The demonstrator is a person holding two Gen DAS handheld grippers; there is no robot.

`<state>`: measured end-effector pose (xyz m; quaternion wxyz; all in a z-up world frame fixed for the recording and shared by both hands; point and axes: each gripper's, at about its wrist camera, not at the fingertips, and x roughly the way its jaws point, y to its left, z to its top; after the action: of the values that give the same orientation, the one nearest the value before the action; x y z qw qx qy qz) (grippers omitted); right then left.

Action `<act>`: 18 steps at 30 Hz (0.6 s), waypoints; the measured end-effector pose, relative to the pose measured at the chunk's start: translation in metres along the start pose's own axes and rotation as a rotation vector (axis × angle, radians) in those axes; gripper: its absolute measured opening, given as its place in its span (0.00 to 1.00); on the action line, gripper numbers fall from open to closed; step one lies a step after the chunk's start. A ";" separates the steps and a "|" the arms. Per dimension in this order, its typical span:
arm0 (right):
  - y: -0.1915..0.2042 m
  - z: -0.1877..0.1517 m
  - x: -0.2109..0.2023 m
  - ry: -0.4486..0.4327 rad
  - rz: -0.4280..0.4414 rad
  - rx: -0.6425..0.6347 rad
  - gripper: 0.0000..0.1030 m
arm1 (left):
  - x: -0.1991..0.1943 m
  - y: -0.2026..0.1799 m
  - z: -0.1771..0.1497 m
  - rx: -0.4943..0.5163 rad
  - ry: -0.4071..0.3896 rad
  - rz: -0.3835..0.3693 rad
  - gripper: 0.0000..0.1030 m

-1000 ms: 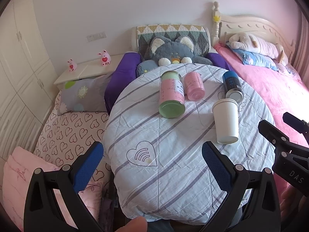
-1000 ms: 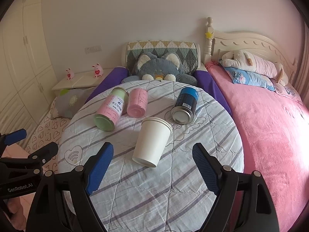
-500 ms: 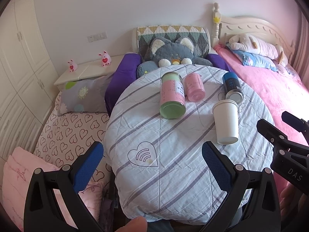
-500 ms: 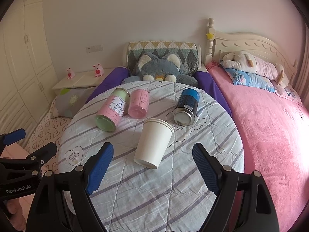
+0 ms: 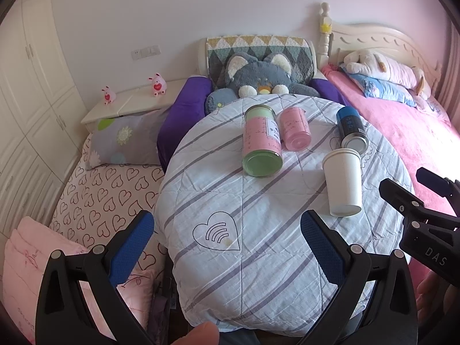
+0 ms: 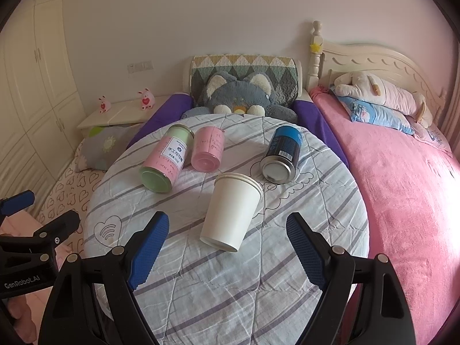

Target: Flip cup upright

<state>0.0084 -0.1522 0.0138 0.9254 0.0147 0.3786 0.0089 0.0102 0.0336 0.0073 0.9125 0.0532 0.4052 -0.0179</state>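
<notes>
A white paper cup (image 6: 233, 209) lies on its side on the round table covered with a striped cloth (image 6: 230, 281). Its base points toward me and its rim points away. In the left wrist view the cup (image 5: 343, 182) lies right of centre. My right gripper (image 6: 227, 241) is open and empty, just short of the cup's base, with the cup between the lines of its fingers. My left gripper (image 5: 227, 243) is open and empty over the near left part of the table, well left of the cup.
A pink-and-green can (image 6: 166, 159), a pink cup (image 6: 208, 151) and a blue can (image 6: 281, 155) lie on their sides behind the white cup. A grey plush cat (image 6: 238, 99) sits past the table. A pink bed (image 6: 402, 178) lies to the right, a heart-print mattress (image 5: 97, 195) to the left.
Both grippers have eased slightly forward toward the table. The cup and cans have not moved. Both grippers stay open.
</notes>
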 end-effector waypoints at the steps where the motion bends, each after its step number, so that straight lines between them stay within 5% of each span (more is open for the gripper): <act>1: 0.001 0.001 0.002 0.005 0.006 0.000 0.82 | 0.002 0.001 0.000 -0.001 0.002 0.000 1.00; 8: 0.007 0.019 0.032 0.062 0.059 -0.012 0.82 | 0.018 0.004 0.007 0.004 0.015 -0.002 1.00; 18: 0.013 0.083 0.128 0.232 0.098 -0.048 0.82 | 0.047 0.011 0.034 -0.008 0.005 0.008 1.00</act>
<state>0.1581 -0.1372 -0.0159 0.8740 0.0099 0.4816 0.0647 0.0677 0.0414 -0.0040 0.9117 0.0513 0.4075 -0.0126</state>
